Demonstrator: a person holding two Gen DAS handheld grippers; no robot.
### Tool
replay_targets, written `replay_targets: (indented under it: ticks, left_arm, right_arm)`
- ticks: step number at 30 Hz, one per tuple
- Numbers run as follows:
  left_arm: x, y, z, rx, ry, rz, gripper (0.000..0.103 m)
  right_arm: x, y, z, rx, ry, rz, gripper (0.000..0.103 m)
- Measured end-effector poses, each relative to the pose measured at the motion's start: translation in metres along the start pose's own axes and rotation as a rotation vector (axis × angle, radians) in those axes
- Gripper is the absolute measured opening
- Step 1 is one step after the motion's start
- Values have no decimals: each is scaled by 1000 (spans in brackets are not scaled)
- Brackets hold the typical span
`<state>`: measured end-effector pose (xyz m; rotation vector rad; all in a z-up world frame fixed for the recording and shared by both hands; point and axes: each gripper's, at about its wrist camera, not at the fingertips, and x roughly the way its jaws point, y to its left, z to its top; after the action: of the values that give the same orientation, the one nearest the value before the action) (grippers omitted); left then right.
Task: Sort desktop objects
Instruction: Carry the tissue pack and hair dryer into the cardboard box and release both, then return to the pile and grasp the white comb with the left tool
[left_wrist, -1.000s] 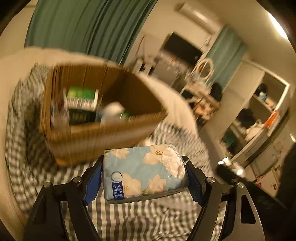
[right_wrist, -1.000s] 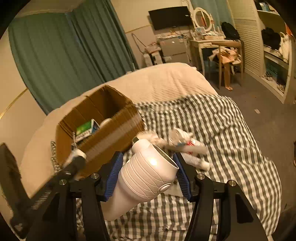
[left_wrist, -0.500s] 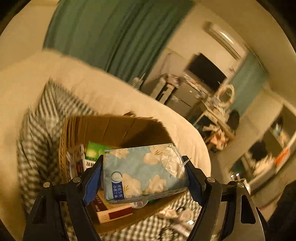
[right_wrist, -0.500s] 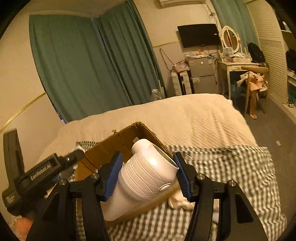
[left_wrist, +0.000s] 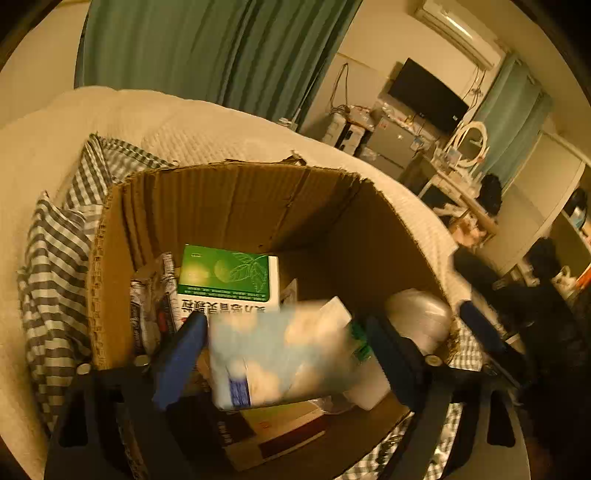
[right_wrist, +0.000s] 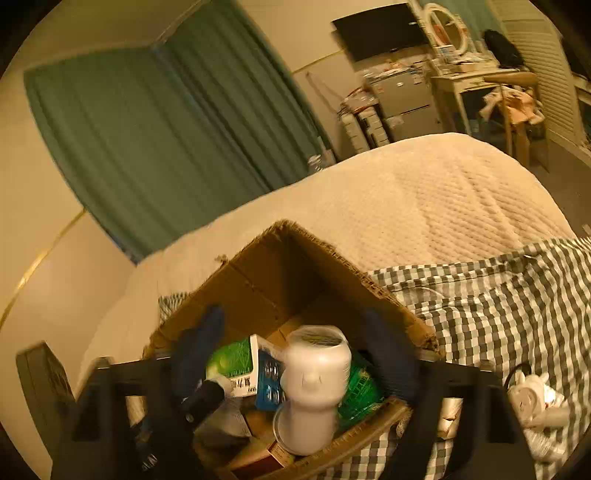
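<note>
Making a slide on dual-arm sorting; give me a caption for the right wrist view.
Right tool open above the cardboard box, white bottle dropping in among boxed items.

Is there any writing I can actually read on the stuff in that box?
None can be read for sure.
Green box: large Chinese characters on its white side, upside down, too unclear to quote.
Tissue pack: blue label, blurred.
Blue packet: print too small.
White bottle: no text visible.

A bedroom: bed, curtains, vanity mirror.
</note>
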<state>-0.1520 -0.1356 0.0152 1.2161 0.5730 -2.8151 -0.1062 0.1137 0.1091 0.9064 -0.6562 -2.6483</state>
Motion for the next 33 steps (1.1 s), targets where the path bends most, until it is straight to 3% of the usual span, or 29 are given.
replay_targets:
  ticks: [3, 7, 17, 21, 26, 29, 33]
  left_arm:
    - [-7, 1, -2, -4, -24, 30, 101]
    - [-24, 3, -3, -23, -59, -4, 101]
    - [-79, -45, -36, 99, -120, -100, 103]
    - [-78, -59, -72, 108, -82, -117, 103]
    - [-60, -83, -123, 172, -21, -96, 103]
    - [-41, -100, -150, 249, 46, -98, 103]
    - [-6, -116, -181, 276, 221, -100, 103]
  right_arm:
    - [-27, 0, 1, 11, -58, 14, 85]
    - [-66, 1, 0, -56, -67, -31, 85]
    - [-202, -55, -30, -151, -115, -247, 87]
    - [-226, -79, -49, -186, -111, -308, 88]
    - [-224, -102, -79, -254, -99, -354, 87]
    - [-218, -118, -94, -283, -84, -381, 87]
    - [-214, -153, -95, -176, -73, -373, 87]
